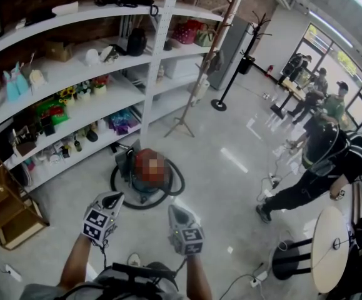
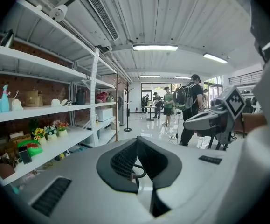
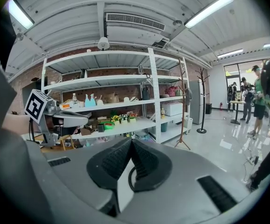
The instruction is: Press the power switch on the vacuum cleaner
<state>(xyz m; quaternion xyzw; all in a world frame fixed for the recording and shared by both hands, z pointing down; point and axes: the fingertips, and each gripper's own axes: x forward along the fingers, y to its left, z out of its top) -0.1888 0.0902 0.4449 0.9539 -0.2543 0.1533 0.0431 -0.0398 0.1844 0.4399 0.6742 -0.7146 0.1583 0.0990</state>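
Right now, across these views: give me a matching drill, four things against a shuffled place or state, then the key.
Things
1. red canister vacuum cleaner with black hose
2. white left gripper with marker cube
3. round pale table
4. yellow artificial flowers

Place or state
A. on a white shelf
B. jaws shut, nothing between them
C. on the grey floor, ahead of both grippers
D. lower right of the head view

Pairs: 1-C, 2-B, 3-D, 4-A

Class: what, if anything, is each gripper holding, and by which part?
Nothing. Left gripper and right gripper are both shut and empty, apart from the vacuum cleaner.
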